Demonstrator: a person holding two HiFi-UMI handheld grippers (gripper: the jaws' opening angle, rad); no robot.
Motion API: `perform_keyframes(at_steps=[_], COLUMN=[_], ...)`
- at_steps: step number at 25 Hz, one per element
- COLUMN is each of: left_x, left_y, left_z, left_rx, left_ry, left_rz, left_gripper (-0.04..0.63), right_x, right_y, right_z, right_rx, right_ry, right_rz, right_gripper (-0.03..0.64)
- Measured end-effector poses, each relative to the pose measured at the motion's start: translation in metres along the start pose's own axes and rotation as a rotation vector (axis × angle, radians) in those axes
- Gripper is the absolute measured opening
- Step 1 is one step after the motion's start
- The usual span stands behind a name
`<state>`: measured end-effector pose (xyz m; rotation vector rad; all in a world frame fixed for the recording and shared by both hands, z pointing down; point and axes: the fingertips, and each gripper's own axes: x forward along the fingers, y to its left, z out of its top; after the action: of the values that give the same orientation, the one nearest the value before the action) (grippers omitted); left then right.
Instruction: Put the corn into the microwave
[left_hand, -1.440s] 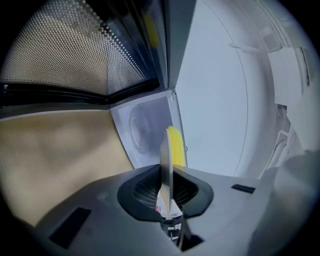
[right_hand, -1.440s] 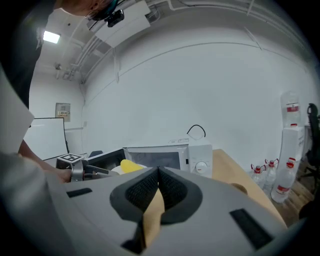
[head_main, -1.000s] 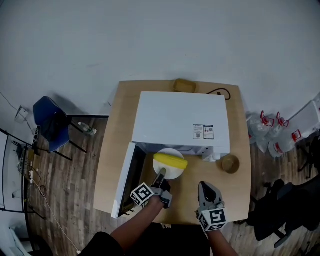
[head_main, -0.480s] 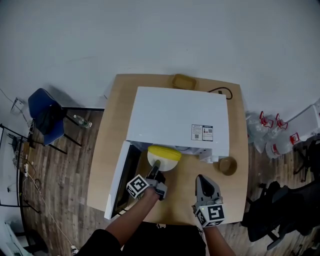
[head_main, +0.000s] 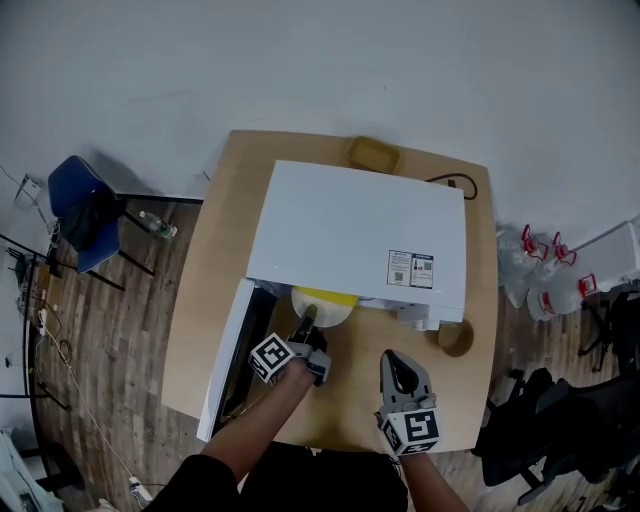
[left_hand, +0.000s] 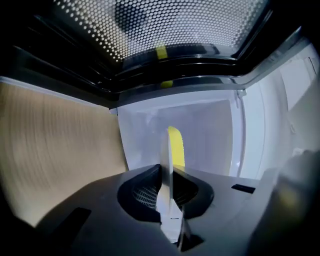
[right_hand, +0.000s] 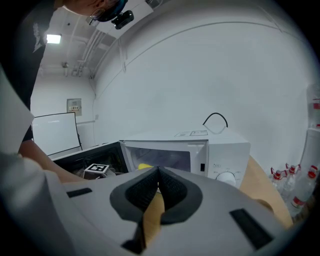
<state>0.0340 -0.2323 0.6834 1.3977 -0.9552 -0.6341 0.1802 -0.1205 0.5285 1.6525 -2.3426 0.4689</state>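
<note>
Yellow corn (head_main: 325, 296) on plate (head_main: 335, 312), gripped by left fingers (left_hand: 140, 190), in microwave (head_main: 360, 230); right fingers (right_hand: 142, 192) closed.

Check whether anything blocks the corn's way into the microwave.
Nothing visible does. The door of the microwave is swung open, and the plate with the corn, clamped in the left gripper, is already partly inside the opening. The cavity ahead looks bare.
</note>
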Motion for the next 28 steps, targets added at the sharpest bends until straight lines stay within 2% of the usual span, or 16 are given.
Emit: perform_keyframes(at_steps=[14, 28], left_x=[0.031, 0.043], left_y=[0.015, 0.024], left_z=[0.009, 0.013], left_rx=[-0.057, -0.084], left_ry=[-0.064, -0.079], left_rz=[0.006, 0.053], left_gripper=[0.028, 0.026], right_x=[0.023, 0.021], right_y=[0.0, 0.011], right_z=[-0.007, -0.012], right_rx=[-0.004, -0.014], right_ry=[0.029, 0.044], right_rz=[0.059, 0.096], right_gripper=[0.058, 0.058])
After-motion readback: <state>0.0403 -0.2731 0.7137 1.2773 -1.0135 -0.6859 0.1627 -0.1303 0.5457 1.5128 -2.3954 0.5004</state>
